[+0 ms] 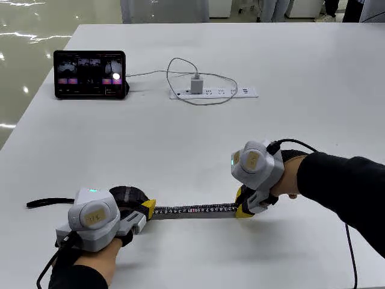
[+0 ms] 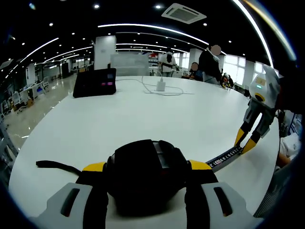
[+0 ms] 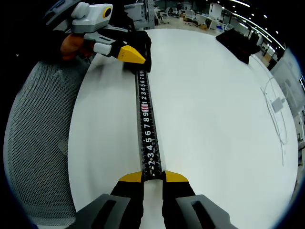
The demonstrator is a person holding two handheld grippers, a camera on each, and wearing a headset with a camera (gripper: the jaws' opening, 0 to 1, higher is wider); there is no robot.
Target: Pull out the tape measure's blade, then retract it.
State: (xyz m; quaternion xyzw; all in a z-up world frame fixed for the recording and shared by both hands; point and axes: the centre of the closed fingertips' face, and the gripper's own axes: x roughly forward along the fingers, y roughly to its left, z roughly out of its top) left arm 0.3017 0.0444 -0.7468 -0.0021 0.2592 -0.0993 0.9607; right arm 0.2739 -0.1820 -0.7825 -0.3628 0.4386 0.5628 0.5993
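Two grippers at work over a broad white table [image 1: 180, 144], tablet [image 1: 90, 74] parked upper left of the head view, well apart from the action. Lower left of that view: left gripper [image 2: 147, 166] closed round the black tape measure case [image 1: 127, 195], yellow tips hugging both flanks. Lower centre: right gripper [image 3: 152, 177] pinched shut on the end of the blade [image 3: 145, 119], printed numbers running straight up its own view to the case. Partway out, by the look of it, and low along the tabletop. Now the danger spots. Could lose that rounded case out of the left jaws with too hard or off-line a pull, likely to twist or skid. Could kink the blade by lifting or swinging it sideways. Smallest and nastiest: thin blade end between narrow tips. Slips free, and probably whips back fast toward the case. Calls for a slow, guided return.
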